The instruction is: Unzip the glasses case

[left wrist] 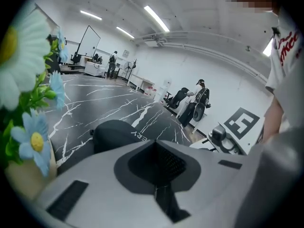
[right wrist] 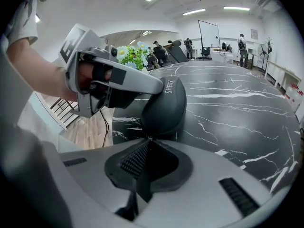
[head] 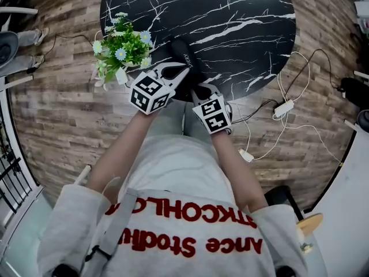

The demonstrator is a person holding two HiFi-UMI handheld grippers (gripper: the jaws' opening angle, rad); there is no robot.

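Right tongs (right wrist: 146, 141) pinch the zipper pull (right wrist: 145, 137), closed left tongs (right wrist: 159, 90) only lean on the glasses case (right wrist: 166, 112); yanking could drag it.

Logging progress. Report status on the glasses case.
Left gripper shut, tips resting on black oval glasses case. Right gripper shut at its near end, apparently on the zip pull. White and blue flowers beside it, not blocking.

glasses case (head: 185, 53): matt black, smooth shell imo
table (head: 230, 16): ur glossy black marble-look top, white veins
floor (head: 63, 114): wood-look planks, matt
sleeve (head: 75, 224): ur grey cloth
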